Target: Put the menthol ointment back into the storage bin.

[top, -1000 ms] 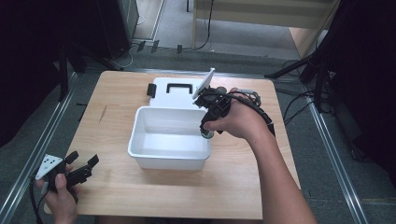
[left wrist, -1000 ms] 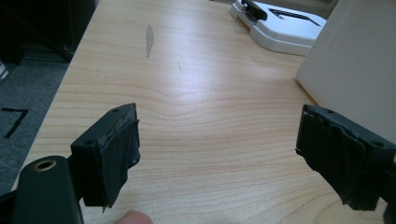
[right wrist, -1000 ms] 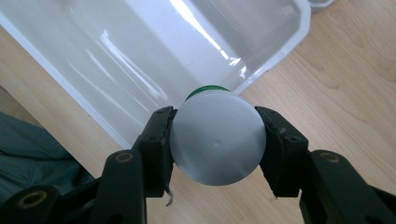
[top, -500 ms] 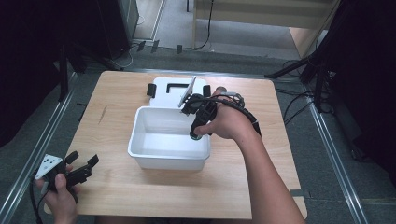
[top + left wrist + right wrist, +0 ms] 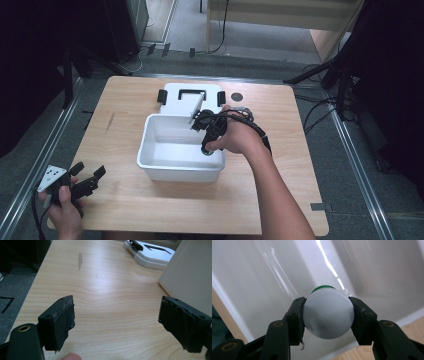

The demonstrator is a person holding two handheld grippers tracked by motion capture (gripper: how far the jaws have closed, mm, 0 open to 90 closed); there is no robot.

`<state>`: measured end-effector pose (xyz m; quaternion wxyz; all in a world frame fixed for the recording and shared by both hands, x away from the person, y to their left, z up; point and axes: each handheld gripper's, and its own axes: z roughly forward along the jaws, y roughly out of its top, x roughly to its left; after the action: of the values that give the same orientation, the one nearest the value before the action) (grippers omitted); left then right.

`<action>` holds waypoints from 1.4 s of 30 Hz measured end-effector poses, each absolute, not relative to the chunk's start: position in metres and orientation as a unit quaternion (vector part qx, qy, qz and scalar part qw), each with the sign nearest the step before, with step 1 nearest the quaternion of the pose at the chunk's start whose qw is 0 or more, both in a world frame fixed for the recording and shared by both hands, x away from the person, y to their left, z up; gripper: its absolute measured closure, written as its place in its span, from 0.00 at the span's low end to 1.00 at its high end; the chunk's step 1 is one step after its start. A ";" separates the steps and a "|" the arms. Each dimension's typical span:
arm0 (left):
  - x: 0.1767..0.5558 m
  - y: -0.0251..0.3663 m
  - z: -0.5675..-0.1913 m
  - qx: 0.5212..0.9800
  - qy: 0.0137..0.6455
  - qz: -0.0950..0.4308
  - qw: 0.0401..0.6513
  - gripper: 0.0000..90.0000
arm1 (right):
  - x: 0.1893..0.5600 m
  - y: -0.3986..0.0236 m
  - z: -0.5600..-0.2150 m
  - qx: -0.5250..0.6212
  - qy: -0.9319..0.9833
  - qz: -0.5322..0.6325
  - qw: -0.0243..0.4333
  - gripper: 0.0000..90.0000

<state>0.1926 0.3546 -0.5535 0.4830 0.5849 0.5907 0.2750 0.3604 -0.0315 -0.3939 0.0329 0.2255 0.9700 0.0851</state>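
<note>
My right gripper [image 5: 327,308] is shut on a small white bottle [image 5: 327,316] with a green band at its far end. In the high view the right gripper [image 5: 206,145] reaches down into the right side of a white plastic bin [image 5: 150,145], with the bottle [image 5: 206,150] just inside its right wall. Around the bottle, the right gripper view shows the glossy white inner walls of the bin [image 5: 262,277]. My left gripper [image 5: 85,182] rests at the table's front left corner, open, nothing between its jaws. The left gripper [image 5: 117,322] faces bare wood.
The bin's white lid [image 5: 190,95] with black clips lies flat behind the bin; the lid [image 5: 152,255] and the bin's outer wall [image 5: 187,277] appear in the left gripper view. The wooden table [image 5: 295,130] has bare room on each side. Cables and stands surround it on the floor.
My right gripper has moved left and down into the bin with the bottle still in it. The left gripper has stayed where it was.
</note>
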 end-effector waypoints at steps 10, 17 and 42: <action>0.193 0.354 -0.554 0.585 0.591 0.275 0.483 0.16 | 0.362 -0.028 -0.419 0.224 0.972 0.070 0.024 0.57; 0.193 0.355 -0.553 0.586 0.590 0.274 0.482 0.16 | 0.362 -0.023 -0.428 0.223 0.972 0.065 0.017 0.57; 0.193 0.355 -0.554 0.586 0.592 0.273 0.481 0.16 | 0.356 -0.004 -0.445 0.183 0.982 0.049 0.010 0.57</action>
<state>0.1931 0.3547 -0.5535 0.4812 0.5858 0.5923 0.2730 0.3556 -0.0037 -0.4449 0.0096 0.1826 0.9819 0.0489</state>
